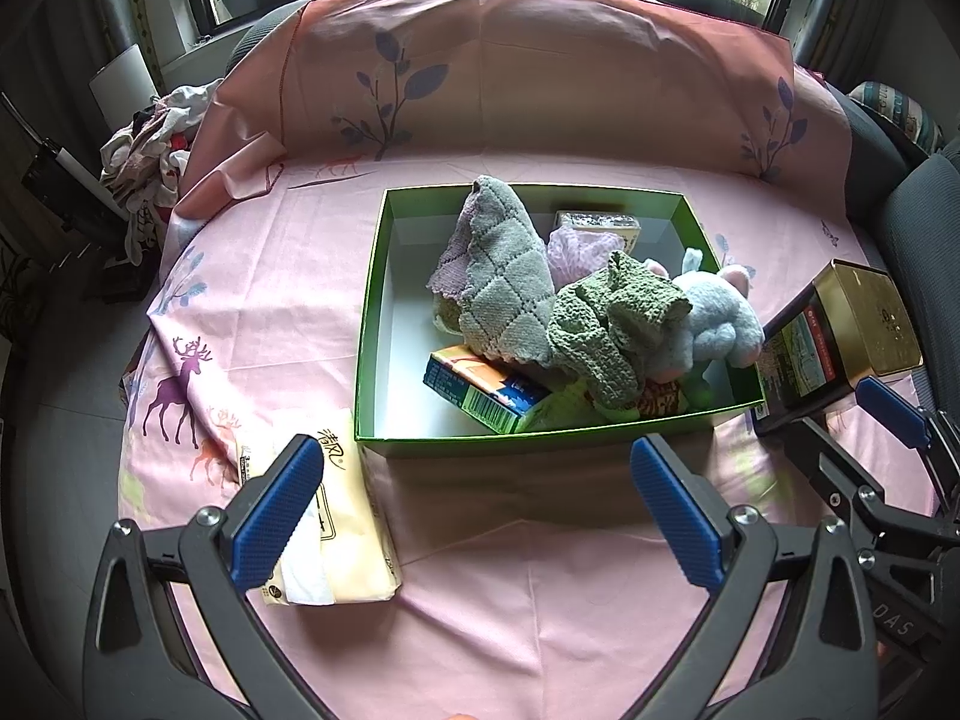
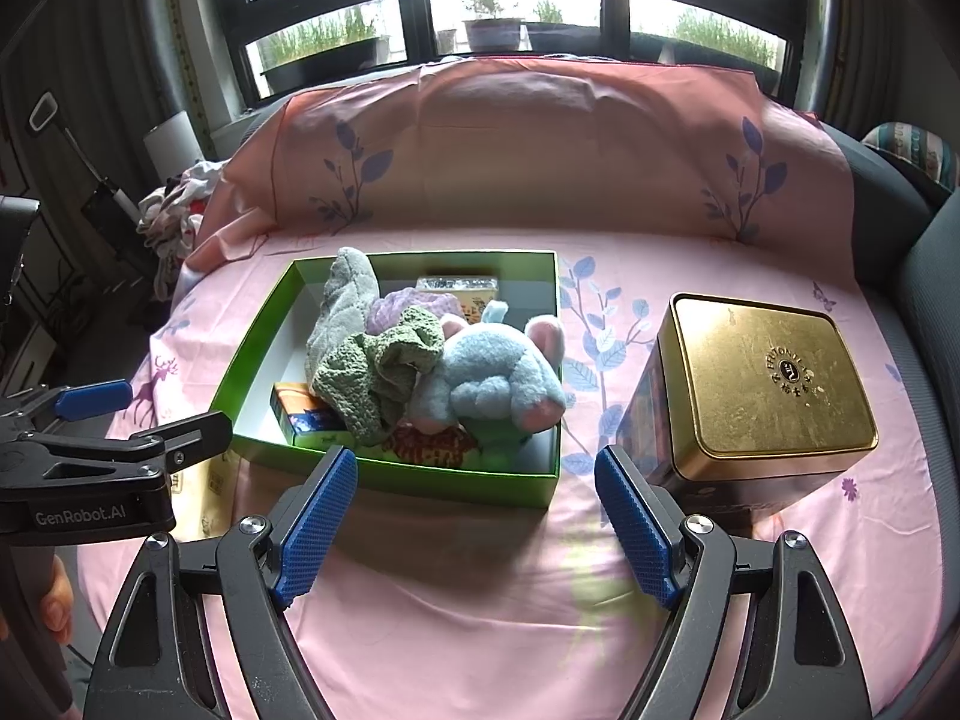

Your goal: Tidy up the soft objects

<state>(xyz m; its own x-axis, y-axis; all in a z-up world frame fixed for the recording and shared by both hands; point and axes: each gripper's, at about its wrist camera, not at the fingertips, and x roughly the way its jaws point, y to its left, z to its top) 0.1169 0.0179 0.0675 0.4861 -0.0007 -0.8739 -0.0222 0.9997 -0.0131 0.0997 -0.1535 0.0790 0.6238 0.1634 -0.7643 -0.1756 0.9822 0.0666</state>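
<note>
A green box [image 1: 372, 312] [image 2: 252, 360] sits on the pink cloth. In it lie a grey quilted cloth [image 1: 504, 276] [image 2: 342, 312], a green knitted cloth [image 1: 606, 330] [image 2: 378, 378], a blue and pink plush toy [image 1: 720, 318] [image 2: 498, 378], a lilac cloth [image 1: 576, 252] and small cartons [image 1: 480, 390]. A pale tissue pack [image 1: 342, 534] lies left of the box, partly under my left gripper's left finger. My left gripper [image 1: 474, 510] is open and empty, in front of the box. My right gripper [image 2: 474, 522] is open and empty, before the box's right corner.
A gold-lidded tin [image 2: 768, 384] [image 1: 852, 336] stands right of the box. A pile of clothes [image 1: 150, 144] lies at the far left off the cloth. The right gripper shows in the left wrist view [image 1: 888, 438]; the left gripper shows in the right wrist view [image 2: 120, 420].
</note>
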